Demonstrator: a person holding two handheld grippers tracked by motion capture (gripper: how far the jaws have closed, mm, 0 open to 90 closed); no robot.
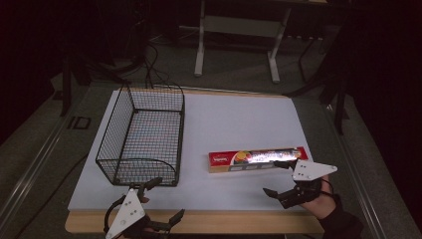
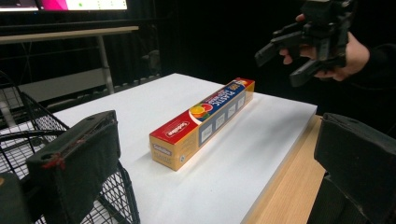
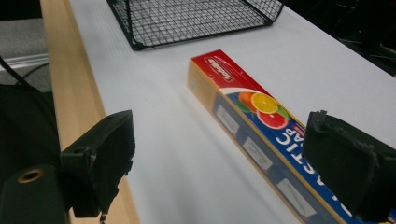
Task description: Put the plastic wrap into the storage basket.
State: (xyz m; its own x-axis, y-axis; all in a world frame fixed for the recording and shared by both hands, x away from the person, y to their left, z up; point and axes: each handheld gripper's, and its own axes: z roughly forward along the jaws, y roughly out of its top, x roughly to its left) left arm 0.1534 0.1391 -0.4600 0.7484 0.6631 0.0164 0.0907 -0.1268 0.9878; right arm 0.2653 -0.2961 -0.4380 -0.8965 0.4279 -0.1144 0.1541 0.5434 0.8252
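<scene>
Two items on white board: long red-and-blue cardboard plastic-wrap box lying flat centre-right, black wire basket centre-left, apparently empty; right gripper and left gripper, jaws apart, poised for approach.

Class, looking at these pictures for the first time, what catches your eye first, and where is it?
The long red, blue and yellow cardboard box lies flat on the white board, right of centre. The black wire mesh basket stands left of it. Both open grippers, left and right, wait near the front edge.
</scene>
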